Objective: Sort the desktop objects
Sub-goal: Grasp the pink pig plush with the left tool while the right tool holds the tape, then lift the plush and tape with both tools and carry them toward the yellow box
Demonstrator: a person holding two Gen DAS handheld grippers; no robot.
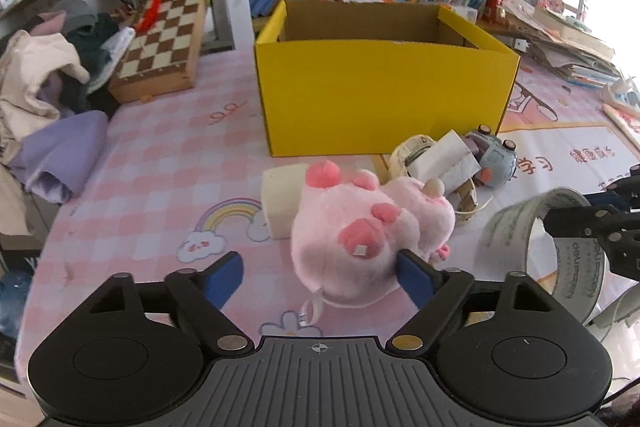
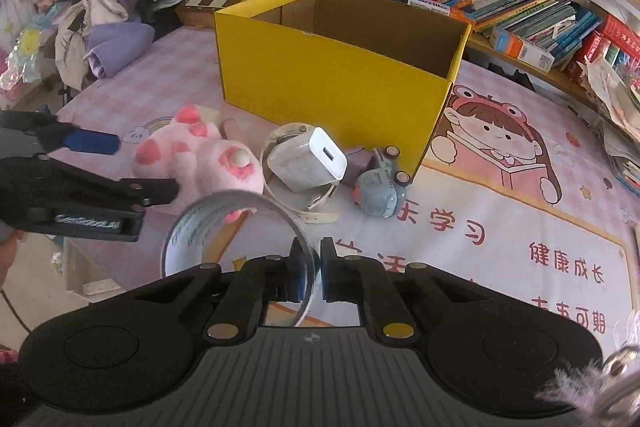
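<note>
Sorting stage: early, by the look of it. The open yellow cardboard box (image 2: pixel 332 67) is standing at the back of the bench (image 2: pixel 500 227), and the part of its brown inside that is showing is holding nothing; its floor is hidden. Every loose item is still lying in front of it.

Item 1: wide roll of clear glossy tape with printed lettering, a thin-walled ring (image 2: pixel 240 223). The right tongs (image 2: pixel 320 267) are pinching its wall, pads pressed together on the near rim, at the front of the bench.

Item 2: fluffy pink plush toy with darker pink patches and a small cream ball (image 1: pixel 352 235), soft and rounded. The left tongs (image 1: pixel 320 277) are standing spread around its near end; the right blue pad is touching the fur, the left pad is apart from it, so no grip is showing yet.

Item 3: pale rectangular foam block (image 1: pixel 280 199), matt and porous, lying against the plush on its left.

Item 4: white hard-plastic charger cube with one port (image 2: pixel 308 163), smooth and square-edged, resting on a coiled cream strap (image 2: pixel 316 205).

Item 5: small grey-blue toy car with round wheels (image 2: pixel 380 187), lying near the box's front corner.

Remaining, as judged: all five items are waiting to go into the box.
</note>
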